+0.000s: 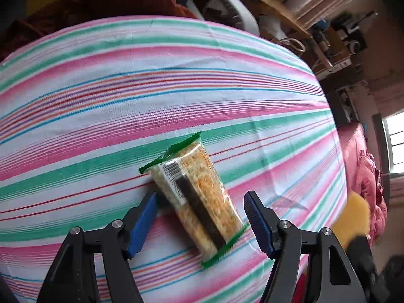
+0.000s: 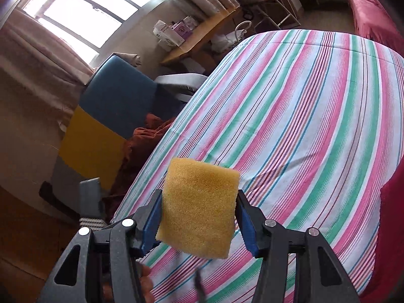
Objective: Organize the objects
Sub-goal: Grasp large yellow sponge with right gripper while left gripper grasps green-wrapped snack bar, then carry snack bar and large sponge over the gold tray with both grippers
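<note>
Striped cloth [image 1: 151, 101] in pink, green and white carries a clear-wrapped snack packet [image 1: 194, 197] lying flat between the spread, empty jaws of the left gripper [image 1: 199, 217], while the right gripper [image 2: 199, 217] pinches a yellow sponge [image 2: 199, 204] above the same cloth's near edge.

Left claw [image 1: 199, 209] wide apart, pads [image 1: 142, 223] free; right claw [image 2: 199, 210] clamped, tilted.
</note>
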The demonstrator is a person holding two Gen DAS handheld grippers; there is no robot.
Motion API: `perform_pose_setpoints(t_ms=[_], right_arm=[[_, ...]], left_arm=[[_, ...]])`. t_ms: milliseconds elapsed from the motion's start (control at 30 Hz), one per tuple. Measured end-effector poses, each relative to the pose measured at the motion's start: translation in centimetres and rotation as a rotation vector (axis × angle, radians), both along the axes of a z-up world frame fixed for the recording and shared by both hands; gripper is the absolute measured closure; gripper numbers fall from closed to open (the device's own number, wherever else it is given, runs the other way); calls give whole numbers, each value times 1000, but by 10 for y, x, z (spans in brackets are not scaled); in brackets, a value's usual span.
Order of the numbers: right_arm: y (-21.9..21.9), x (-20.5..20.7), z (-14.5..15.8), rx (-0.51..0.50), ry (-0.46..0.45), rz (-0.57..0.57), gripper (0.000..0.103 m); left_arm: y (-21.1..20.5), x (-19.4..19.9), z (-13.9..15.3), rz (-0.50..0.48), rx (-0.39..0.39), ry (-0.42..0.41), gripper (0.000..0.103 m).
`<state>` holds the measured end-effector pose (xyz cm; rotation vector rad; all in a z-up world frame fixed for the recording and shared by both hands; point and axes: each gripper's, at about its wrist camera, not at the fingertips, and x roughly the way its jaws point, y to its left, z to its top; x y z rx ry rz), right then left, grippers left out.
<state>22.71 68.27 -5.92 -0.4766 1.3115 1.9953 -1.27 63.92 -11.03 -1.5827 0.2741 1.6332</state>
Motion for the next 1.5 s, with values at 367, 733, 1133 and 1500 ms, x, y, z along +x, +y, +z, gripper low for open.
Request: perform_pose_setpoints(t_ms=[367, 733, 1133, 1500], right_arm=[[1, -6, -5, -3, -5, 35, 47], [-27, -88, -22, -39, -159, 454, 47], [-32, -108, -49, -132, -280, 521, 47], [-36, -110, -48, -105, -273, 549, 47]], left_arm=[[-13, 32, 5, -246, -22, 266, 57], [-202, 27, 15, -255, 43, 322, 58], [-319, 46, 21, -123, 121, 352, 58], [-326, 59, 26, -124, 117, 433, 60]])
